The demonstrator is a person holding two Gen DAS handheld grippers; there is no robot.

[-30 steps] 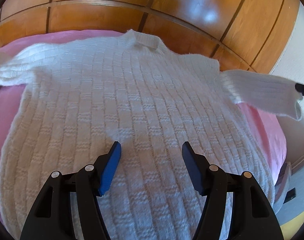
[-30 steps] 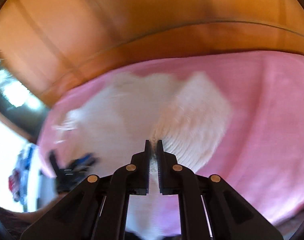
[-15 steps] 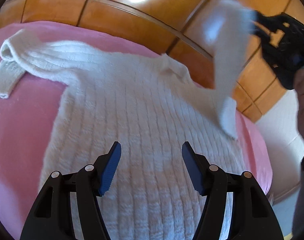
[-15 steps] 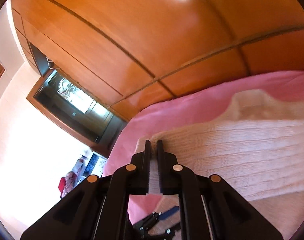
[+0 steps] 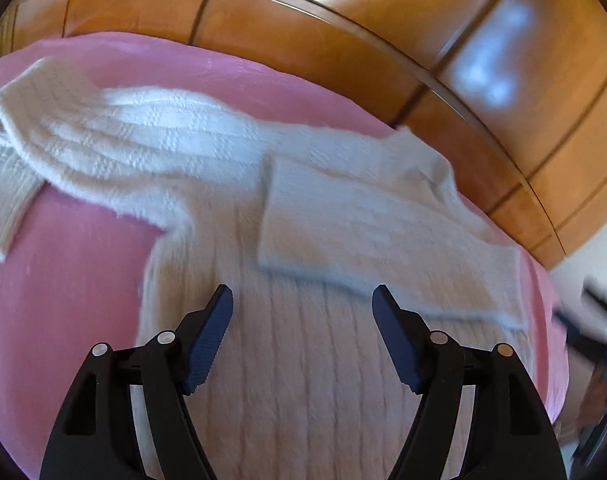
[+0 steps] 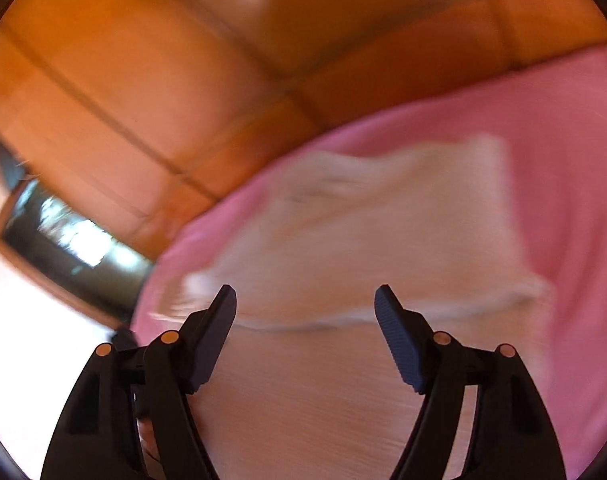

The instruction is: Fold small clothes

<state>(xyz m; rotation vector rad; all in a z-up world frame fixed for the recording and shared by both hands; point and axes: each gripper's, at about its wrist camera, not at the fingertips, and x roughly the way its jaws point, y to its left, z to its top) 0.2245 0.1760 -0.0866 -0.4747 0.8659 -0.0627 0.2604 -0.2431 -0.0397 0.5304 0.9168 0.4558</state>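
A white knitted sweater point(image 5: 295, 360) lies flat on the pink bed cover point(image 5: 63, 264). One sleeve point(image 5: 367, 236) is folded across its chest; the other sleeve point(image 5: 75, 136) stretches out to the left, its cuff bent down. My left gripper point(image 5: 302, 330) hovers over the sweater's body, its jaws opening with nothing between them. In the blurred right wrist view the sweater point(image 6: 343, 380) and folded sleeve point(image 6: 383, 240) lie under my right gripper point(image 6: 305, 326), whose jaws are opening, no cloth between the pads.
A glossy wooden wall point(image 5: 343, 40) runs behind the bed. The bed's edge drops off at the right, where a dark blurred shape point(image 5: 599, 352) shows. A framed dark opening point(image 6: 63, 236) sits at the left in the right wrist view.
The right gripper, shut on the sleeve and holding it up, has laid it across the sweater's chest and let go, jaws now wide. The left gripper's view has shifted sideways, jaws a little wider.
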